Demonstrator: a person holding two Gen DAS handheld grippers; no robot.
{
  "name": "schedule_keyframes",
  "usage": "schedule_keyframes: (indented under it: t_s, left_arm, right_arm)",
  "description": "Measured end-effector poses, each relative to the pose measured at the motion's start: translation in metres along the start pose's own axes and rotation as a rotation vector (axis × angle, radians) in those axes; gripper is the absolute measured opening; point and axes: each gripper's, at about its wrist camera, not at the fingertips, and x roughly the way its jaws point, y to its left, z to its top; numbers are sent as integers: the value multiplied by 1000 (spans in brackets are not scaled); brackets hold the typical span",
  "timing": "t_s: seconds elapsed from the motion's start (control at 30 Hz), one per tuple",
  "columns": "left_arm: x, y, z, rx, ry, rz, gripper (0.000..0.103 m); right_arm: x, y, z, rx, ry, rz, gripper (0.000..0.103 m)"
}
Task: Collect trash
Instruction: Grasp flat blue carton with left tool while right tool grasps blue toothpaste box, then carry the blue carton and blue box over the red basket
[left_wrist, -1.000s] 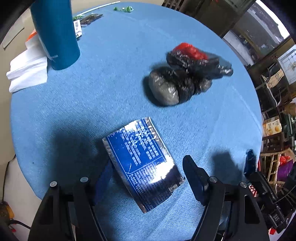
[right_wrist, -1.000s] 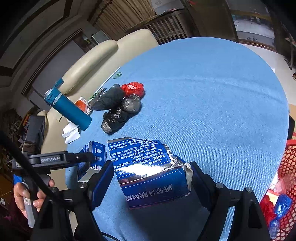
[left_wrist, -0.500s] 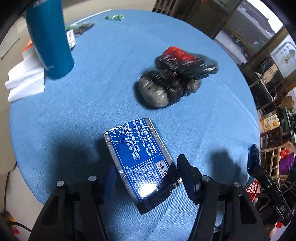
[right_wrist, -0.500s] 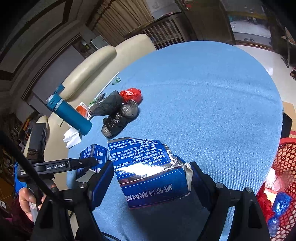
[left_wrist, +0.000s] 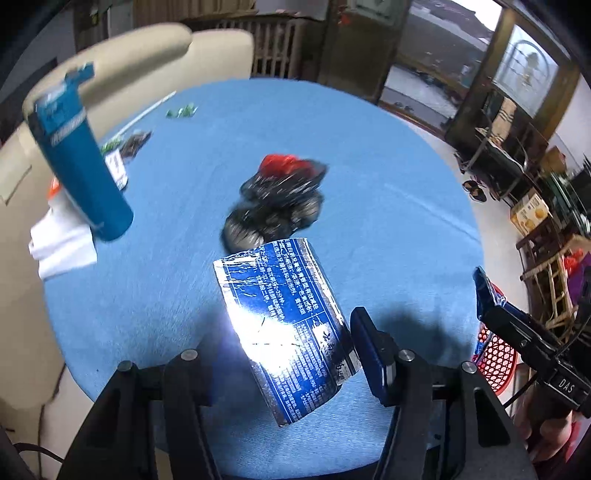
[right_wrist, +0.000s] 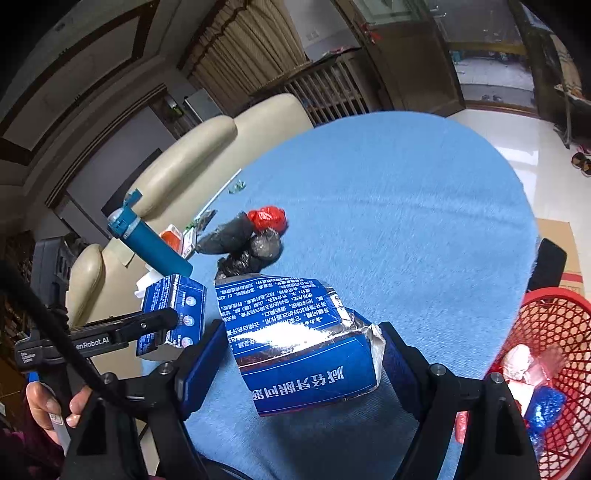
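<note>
Two grippers, each clamping a blue foil carton above the round blue table (right_wrist: 424, 221): left gripper (left_wrist: 288, 354) on one carton piece (left_wrist: 284, 325), right gripper (right_wrist: 299, 362) on another (right_wrist: 295, 339) (crumpled), red mesh basket (right_wrist: 550, 332) beside the table's right edge.

Blue tablecloth (left_wrist: 369, 155); teal-blue bottle (left_wrist: 79, 166); blue-and-silver toothpaste box (right_wrist: 299, 343) with white print; black bags (left_wrist: 277, 210) beside a red one; red lattice basket (right_wrist: 554, 332).

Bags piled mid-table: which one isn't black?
The red bag, at the far end of the pile. The other bags bunched against it are black or dark grey plastic.
</note>
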Motion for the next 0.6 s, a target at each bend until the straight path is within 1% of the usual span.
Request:
schedule_keyframes:
  t_s: [0.13, 0.27, 0.6]
  left_arm:
    - [-17, -17, 1, 60, -52, 17, 61]
    - [-23, -34, -1, 116, -96, 39, 61]
    - [-33, -67, -2, 217, -159, 68, 61]
  right_arm:
    - [-15, 4, 1, -17, -30, -7, 83]
    - [-30, 11, 3, -40, -64, -15, 83]
    - [-57, 9, -1, -45, -117, -31, 83]
